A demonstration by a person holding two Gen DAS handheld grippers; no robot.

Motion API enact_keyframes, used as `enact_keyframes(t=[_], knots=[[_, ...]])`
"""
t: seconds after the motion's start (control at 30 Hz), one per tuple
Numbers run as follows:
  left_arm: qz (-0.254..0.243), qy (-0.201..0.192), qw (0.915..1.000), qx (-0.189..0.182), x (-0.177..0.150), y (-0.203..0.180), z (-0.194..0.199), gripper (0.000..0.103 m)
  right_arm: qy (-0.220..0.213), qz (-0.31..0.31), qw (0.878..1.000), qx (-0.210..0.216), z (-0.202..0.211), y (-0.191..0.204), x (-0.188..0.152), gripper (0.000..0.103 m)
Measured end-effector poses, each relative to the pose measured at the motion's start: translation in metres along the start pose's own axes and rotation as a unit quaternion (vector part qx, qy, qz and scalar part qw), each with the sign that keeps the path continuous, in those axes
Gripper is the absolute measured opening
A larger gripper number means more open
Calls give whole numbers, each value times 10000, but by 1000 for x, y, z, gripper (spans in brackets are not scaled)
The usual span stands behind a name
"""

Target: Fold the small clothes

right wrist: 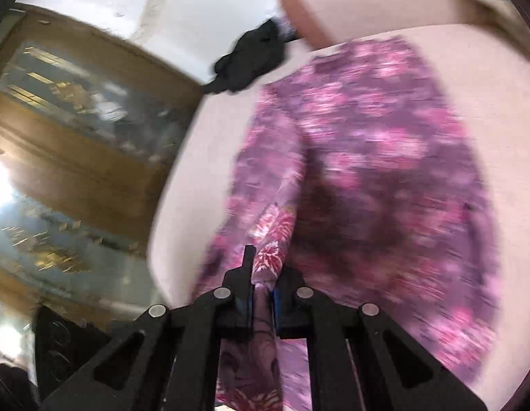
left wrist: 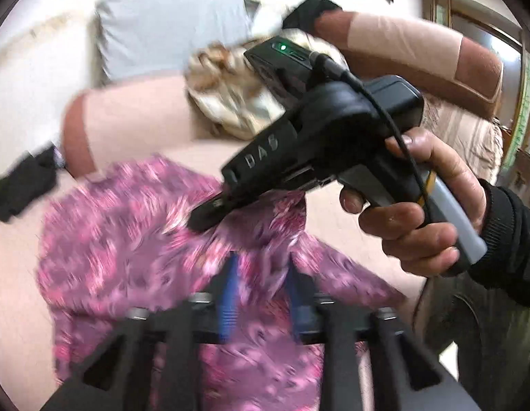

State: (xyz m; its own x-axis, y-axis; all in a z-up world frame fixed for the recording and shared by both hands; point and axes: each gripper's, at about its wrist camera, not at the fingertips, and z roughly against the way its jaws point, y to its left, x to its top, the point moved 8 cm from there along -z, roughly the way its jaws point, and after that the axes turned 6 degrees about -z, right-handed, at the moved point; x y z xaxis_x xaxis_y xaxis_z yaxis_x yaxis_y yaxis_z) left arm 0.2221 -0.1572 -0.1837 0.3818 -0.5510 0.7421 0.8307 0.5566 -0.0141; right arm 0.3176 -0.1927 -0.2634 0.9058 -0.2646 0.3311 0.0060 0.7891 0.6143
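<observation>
Pink-and-purple floral cloth garment (left wrist: 127, 239) lies spread on the pale pink cushioned seat (left wrist: 11, 274), one edge pulled up. The right tool (right wrist: 261, 299) is pinched tight on a fold of it, while the left tool (left wrist: 261, 284) stands partly apart, fabric loose between its blue fingers (left wrist: 230, 294). A black bundle (right wrist: 254, 60) sits near the far edge.

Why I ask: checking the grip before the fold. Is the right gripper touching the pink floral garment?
Touching. The right wrist view shows the right gripper shut on a fold of the pink floral garment, pinched between its fingers.

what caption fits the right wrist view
Right gripper pinching a fold of the pink floral garment on the pale cushion.
</observation>
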Motion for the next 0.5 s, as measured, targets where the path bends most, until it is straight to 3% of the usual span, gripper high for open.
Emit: enact_keyframes(t=[0.1, 0.17, 0.23, 0.3, 0.37, 0.4, 0.47, 0.5], knots=[[-152, 593, 9978, -253, -19, -14, -20, 47, 103, -179, 9932, -1146, -15, -56, -16, 8], [26, 800, 9962, -337, -23, -7, -24, 48, 380, -235, 9873, -1522, -35, -81, -27, 8], [540, 765, 9952, -283, -19, 21, -20, 54, 535, -401, 9829, -1718, -46, -92, -31, 8], [1292, 607, 9898, -25, -17, 63, -11, 73, 404, -224, 9832, -1764, -41, -83, -30, 11], [2179, 487, 9742, 335, -21, 115, 0, 76, 237, 38, 9799, -1982, -37, -77, -29, 31], [2540, 477, 9645, 536, -25, 137, 5, 76, 152, 142, 9794, -2007, -34, -75, -27, 51], [3297, 538, 9374, 979, -38, 187, 11, 76, -110, 264, 9811, -1915, -23, -65, -14, 54], [3773, 657, 9152, 1253, -49, 215, 15, 76, -249, 347, 9825, -1812, -14, -61, -5, 59]])
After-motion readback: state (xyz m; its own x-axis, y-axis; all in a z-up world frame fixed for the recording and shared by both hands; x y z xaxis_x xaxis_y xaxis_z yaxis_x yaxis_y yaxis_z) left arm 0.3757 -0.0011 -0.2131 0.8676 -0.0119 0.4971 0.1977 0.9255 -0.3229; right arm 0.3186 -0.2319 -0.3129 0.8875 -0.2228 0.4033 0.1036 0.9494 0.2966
